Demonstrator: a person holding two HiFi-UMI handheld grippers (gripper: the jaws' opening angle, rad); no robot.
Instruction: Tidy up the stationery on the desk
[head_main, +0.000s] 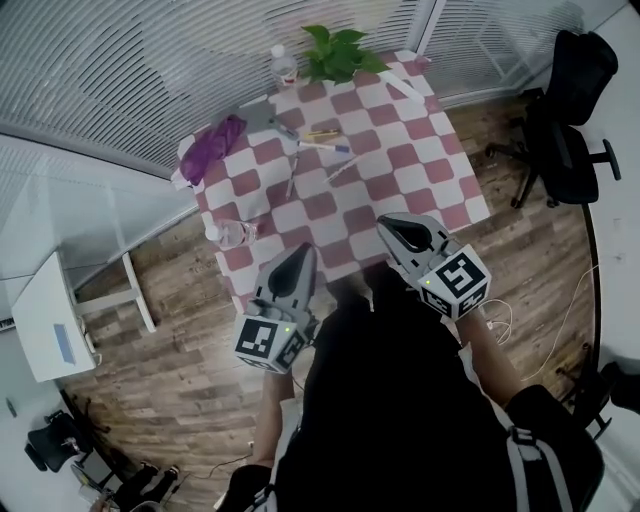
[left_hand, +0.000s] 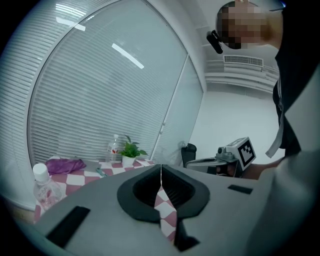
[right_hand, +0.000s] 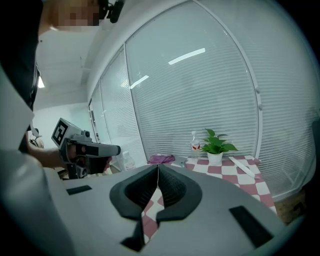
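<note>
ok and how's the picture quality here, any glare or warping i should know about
Head view: strong fisheye bows the blinds, yet the checked table reads sharp. Left gripper view: dark round vignette, ceiling-light streaks glaring on the glass, the near bottle slightly soft. Right gripper view: same vignette and streaks on the glass, but the plant is clear.

no legible text or numbers, label on the water bottle (head_main: 284, 66) too small to read

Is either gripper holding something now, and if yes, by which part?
Nothing is held: the left gripper and the right gripper are both shut and empty.
</note>
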